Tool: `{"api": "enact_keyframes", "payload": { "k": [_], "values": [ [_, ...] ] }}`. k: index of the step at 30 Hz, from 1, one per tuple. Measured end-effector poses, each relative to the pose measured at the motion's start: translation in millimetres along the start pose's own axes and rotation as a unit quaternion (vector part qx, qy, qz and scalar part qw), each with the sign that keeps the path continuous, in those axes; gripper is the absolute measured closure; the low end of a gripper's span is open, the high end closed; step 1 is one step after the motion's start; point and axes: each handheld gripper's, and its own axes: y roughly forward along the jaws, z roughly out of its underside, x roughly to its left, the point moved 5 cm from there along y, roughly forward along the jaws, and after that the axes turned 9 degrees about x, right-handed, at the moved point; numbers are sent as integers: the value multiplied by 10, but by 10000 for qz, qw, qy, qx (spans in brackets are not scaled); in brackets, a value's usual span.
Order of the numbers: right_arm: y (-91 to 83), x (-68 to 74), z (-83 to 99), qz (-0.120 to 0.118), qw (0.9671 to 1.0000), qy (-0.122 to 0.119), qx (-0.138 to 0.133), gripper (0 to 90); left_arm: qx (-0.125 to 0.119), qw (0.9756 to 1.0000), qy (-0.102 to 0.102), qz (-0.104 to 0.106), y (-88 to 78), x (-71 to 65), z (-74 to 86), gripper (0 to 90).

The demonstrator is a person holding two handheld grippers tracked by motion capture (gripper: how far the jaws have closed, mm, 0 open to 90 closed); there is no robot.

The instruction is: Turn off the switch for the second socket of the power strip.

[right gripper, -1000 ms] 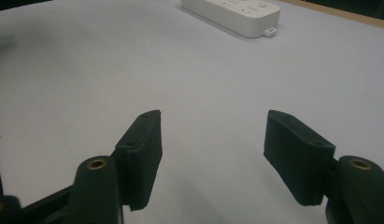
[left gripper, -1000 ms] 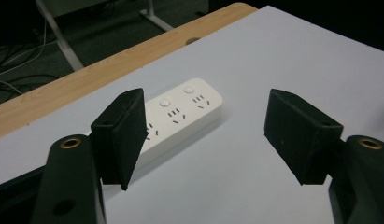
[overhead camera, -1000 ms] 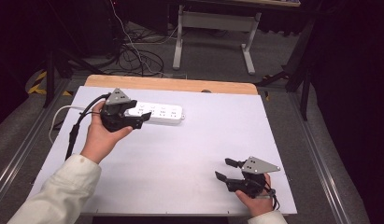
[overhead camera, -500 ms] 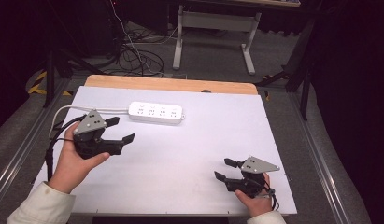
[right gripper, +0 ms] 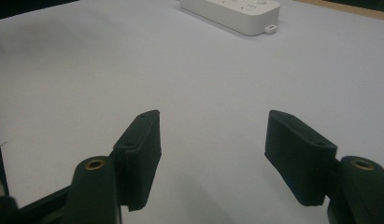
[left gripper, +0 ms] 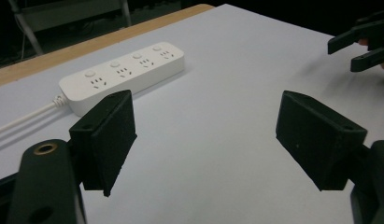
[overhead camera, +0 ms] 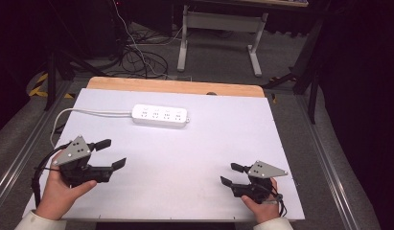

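Note:
A white power strip lies flat near the back of the white table top, its cord running off to the left. My left gripper hovers low at the near left, well apart from the strip. Its jaws have just been opening further and stand wide with nothing between them. In the left gripper view the strip lies beyond the left gripper. My right gripper rests at the near right, open and empty. From the right gripper the strip is far ahead.
The right gripper appears at the far right of the left gripper view. A wooden strip borders the table's back edge. Behind it, a metal stand and loose cables sit on the floor.
My left hand has pulled away from the power strip toward the near left corner and sunk lower, its jaws spreading wider. The strip stays put. The right hand has not moved.

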Motion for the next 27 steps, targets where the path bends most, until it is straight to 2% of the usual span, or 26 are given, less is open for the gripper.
{"api": "enact_keyframes", "payload": {
  "k": [2, 4, 7, 9, 12, 15, 17, 19, 21, 24, 27],
  "values": [
    [-11, -1, 6, -2, 10000, 41, 1, 370, -67, 9998, -148, 146, 9, -16, 74, 209],
    [-12, -6, 5, -5, 10000, 36, -10, 369, -158, 9995, -217, 189, 15, -24, 133, 209],
    [-4, 4, 0, 5, 10000, 19, 1, 369, -194, 9994, -209, 199, 41, -37, 230, 203],
    [1, 11, 0, 11, 10000, -13, 20, 369, -129, 9996, -169, 197, 65, -42, 300, 185],
    [3, 11, 5, 27, 10000, -40, 51, 369, -92, 9998, -84, 169, 100, -46, 397, 170],
    [-3, 3, 11, 43, 10000, -50, 47, 369, -108, 9999, 43, -64, 126, -28, 492, 171],
    [-7, -2, 10, 51, 10000, -59, 28, 369, -26, 9998, 7, -210, 174, -20, 585, 186],
    [-10, 0, 9, 52, 10000, -72, 30, 369, 61, 9999, -53, -91, 230, -44, 656, 186],
    [-12, 5, 7, 55, 9999, -94, 29, 369, 96, 9999, 9, -60, 247, -60, 668, 186],
    [-18, 10, 10, 73, 9999, -123, 35, 369, 13, 10000, -56, -21, 237, -60, 651, 182],
    [-24, 8, 10, 88, 9999, -131, 34, 369, -41, 9996, -273, 61, 228, -58, 627, 181]
  ]
}}
